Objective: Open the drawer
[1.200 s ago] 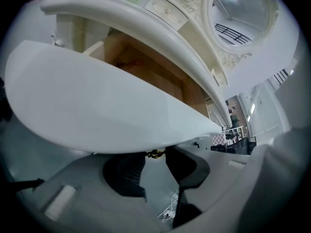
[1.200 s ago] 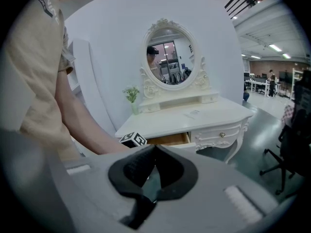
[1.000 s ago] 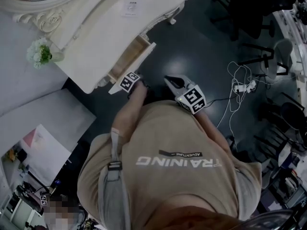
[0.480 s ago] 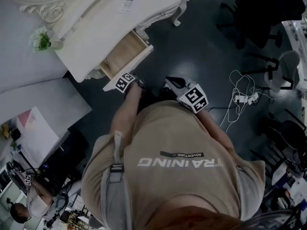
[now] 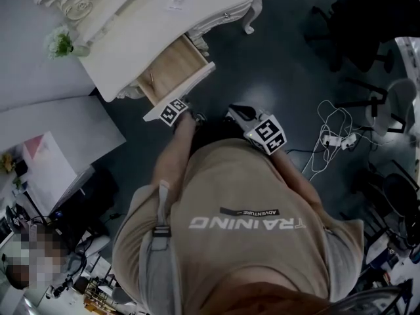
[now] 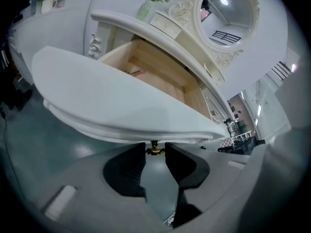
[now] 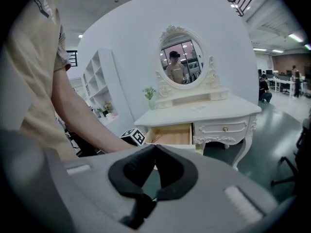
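Observation:
The drawer (image 5: 172, 67) of the white dressing table (image 5: 151, 31) stands pulled out and shows its bare wood inside (image 6: 160, 81). My left gripper (image 5: 176, 105) is at the white drawer front (image 6: 121, 101). Its jaws are closed on the small brass knob (image 6: 155, 150) under the front's lower edge, and the fingertips (image 6: 141, 154) touch the knob on both sides. My right gripper (image 5: 231, 111) hangs over the dark floor to the right of the drawer, away from it. In the right gripper view the right gripper (image 7: 154, 148) is shut with nothing in it, and the open drawer (image 7: 170, 134) lies beyond.
An oval mirror (image 7: 181, 59) and a small flower vase (image 5: 60, 43) stand on the table top. A second, closed drawer with a knob (image 7: 224, 128) sits to the right. A white cabinet (image 5: 59, 143) stands at the left. Cables (image 5: 331, 136) and office chairs (image 5: 367, 18) are on the floor to the right.
The drawer has come further out of the table, with the left gripper still at its knob. The right gripper has shifted only slightly beside the body.

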Tool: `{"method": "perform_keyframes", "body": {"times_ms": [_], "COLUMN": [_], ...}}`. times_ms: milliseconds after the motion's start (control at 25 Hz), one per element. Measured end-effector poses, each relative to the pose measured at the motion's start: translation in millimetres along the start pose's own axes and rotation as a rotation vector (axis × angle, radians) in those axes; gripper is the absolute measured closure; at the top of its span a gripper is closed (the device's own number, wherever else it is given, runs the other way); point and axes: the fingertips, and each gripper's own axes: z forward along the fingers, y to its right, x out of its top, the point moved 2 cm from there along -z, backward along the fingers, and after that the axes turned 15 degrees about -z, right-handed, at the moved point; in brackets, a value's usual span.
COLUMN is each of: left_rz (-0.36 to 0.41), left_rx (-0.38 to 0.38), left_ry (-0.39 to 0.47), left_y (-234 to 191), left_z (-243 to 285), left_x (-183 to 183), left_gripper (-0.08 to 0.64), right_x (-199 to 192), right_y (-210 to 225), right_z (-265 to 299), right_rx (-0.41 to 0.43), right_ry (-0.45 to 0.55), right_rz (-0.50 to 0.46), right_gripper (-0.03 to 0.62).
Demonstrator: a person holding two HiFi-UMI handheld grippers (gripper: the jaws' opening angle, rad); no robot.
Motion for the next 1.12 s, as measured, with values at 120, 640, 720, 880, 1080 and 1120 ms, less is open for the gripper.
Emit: {"method": "perform_keyframes", "body": {"times_ms": [120, 640, 720, 880, 1080, 1120], "left_rz": [0.033, 0.306, 0.342, 0.431, 0.612, 0.655], "left_rx": [-0.001, -0.152, -0.200, -0.306, -0.436, -0.456], "left_ry": [-0.011, -0.119, -0.098, -0.025, 0.141, 0.181], "left_y": [1.1, 6.7, 12.8, 31.5, 82.0, 93.3], "left_z": [-2.0, -65.5, -83.3, -124.6, -184.7, -197.8], "left_x": [-0.7, -17.2, -9.8, 7.4, 29.8, 32.5], "left_gripper": [0.426, 0.463, 0.483, 0.522, 0.552, 0.552], "right_x": [2.3, 33.7, 41.7, 51.7, 55.7, 60.3], "right_y": [-3.3, -15.5, -15.2, -14.4, -19.6, -19.8], "right_z": [1.8, 17.1, 22.1, 33.1, 40.5, 40.0], "right_rx": [0.000, -0.012, -0.005, 0.007, 0.035, 0.035], "right_ry": [0.001, 0.026, 0.029, 0.037, 0.022, 0.028], "right_rz": [0.006, -0.028, -0.052, -0.086, -0.125, -0.141], "right_gripper": [0.589, 0.589, 0.589, 0.589, 0.589, 0.589]}}
